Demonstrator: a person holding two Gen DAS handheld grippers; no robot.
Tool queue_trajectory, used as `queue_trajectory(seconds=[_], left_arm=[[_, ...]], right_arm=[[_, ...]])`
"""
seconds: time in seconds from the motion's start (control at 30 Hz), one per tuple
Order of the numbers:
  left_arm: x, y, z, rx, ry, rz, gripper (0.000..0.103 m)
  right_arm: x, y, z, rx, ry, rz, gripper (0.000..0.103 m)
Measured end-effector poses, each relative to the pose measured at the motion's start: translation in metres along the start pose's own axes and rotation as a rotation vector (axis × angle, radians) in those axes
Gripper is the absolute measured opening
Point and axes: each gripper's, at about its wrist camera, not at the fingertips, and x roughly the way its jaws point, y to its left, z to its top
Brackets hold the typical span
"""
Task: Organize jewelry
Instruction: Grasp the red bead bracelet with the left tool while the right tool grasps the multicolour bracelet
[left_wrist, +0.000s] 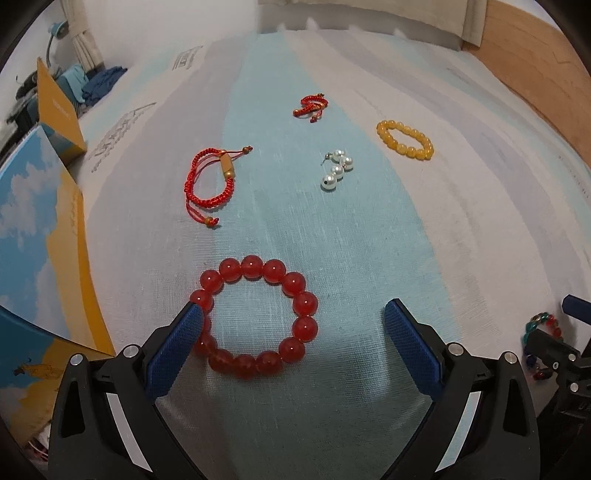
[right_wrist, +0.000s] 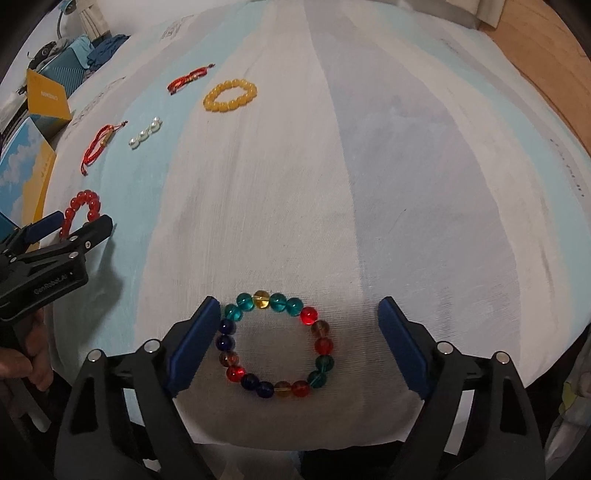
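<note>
A red bead bracelet (left_wrist: 255, 317) lies on the striped cloth between the fingers of my open left gripper (left_wrist: 293, 321), close to the left finger; it also shows in the right wrist view (right_wrist: 79, 210). A multicolour bead bracelet (right_wrist: 275, 343) lies between the fingers of my open right gripper (right_wrist: 299, 321), near its left finger. Farther off lie a red cord bracelet with a gold tube (left_wrist: 212, 181), a pearl string (left_wrist: 337, 170), a yellow bead bracelet (left_wrist: 405, 140) and a small red cord bracelet (left_wrist: 312, 107).
Yellow and blue sky-print boxes (left_wrist: 40, 258) stand along the left edge of the cloth-covered table (right_wrist: 369, 184). A wooden surface (left_wrist: 535, 62) shows at the far right. Clothes and a lamp sit at the back left.
</note>
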Motion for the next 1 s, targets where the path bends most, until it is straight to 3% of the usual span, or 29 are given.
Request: queue_trajectory(seconds=[0.17, 0.27, 0.3, 0.7, 0.87, 1.0], left_arm=[[0.002, 0.003, 0.000, -0.002, -0.002, -0.012, 0.094], [0.007, 0.005, -0.001, -0.032, 0.034, -0.067, 0.081], [0.009, 0.008, -0.001, -0.055, 0.039, -0.081, 0.080], [0.006, 0.012, -0.001, -0.069, 0.042, -0.062, 0.060], [0.005, 0.013, -0.002, -0.058, 0.051, -0.046, 0.043], [0.005, 0.015, -0.002, -0.063, 0.056, -0.052, 0.040]], right_arm=[[0.009, 0.002, -0.001, 0.000, 0.028, 0.000, 0.075], [0.011, 0.003, -0.002, 0.003, 0.031, 0.004, 0.068], [0.010, 0.003, -0.003, 0.004, 0.031, 0.005, 0.064], [0.010, -0.002, -0.007, 0.037, 0.023, -0.005, 0.029], [0.009, -0.005, -0.005, 0.047, 0.016, 0.000, 0.022], [0.007, -0.006, -0.003, 0.049, 0.006, 0.008, 0.014]])
